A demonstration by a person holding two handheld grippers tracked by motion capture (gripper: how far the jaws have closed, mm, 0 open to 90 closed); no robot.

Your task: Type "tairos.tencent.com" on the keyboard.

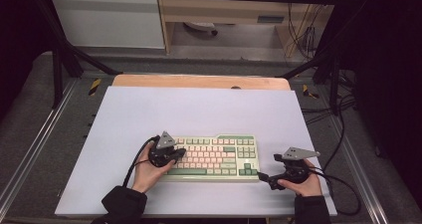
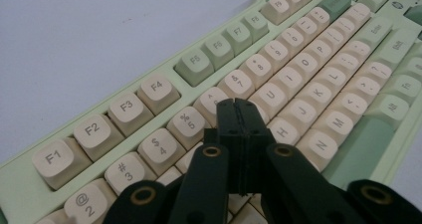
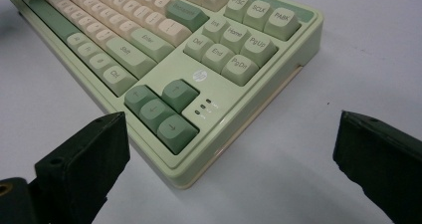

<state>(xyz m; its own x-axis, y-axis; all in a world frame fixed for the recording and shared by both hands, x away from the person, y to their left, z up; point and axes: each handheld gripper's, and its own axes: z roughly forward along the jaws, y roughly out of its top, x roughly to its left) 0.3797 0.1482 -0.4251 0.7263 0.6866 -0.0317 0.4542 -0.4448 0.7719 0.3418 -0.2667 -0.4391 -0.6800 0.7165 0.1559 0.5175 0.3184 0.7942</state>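
White tabletop (image 1: pixel 149 114) carries a green-and-cream keyboard (image 1: pixel 219 157) near its front edge, long axis running left to right. Left hand-held gripper (image 2: pixel 238 107) is clenched, jaws pressed together, tips over the keys around the number row. Right hand-held gripper (image 3: pixel 231 149) is released, jaws wide, just off the keyboard's right front corner, with bare tabletop around it.

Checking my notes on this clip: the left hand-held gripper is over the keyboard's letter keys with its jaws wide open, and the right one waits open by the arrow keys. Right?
Not quite: the left hand-held gripper has its jaws shut, pressed together over the keyboard letter keys, as the left gripper view shows. The right hand-held gripper does wait open by the arrow keys.
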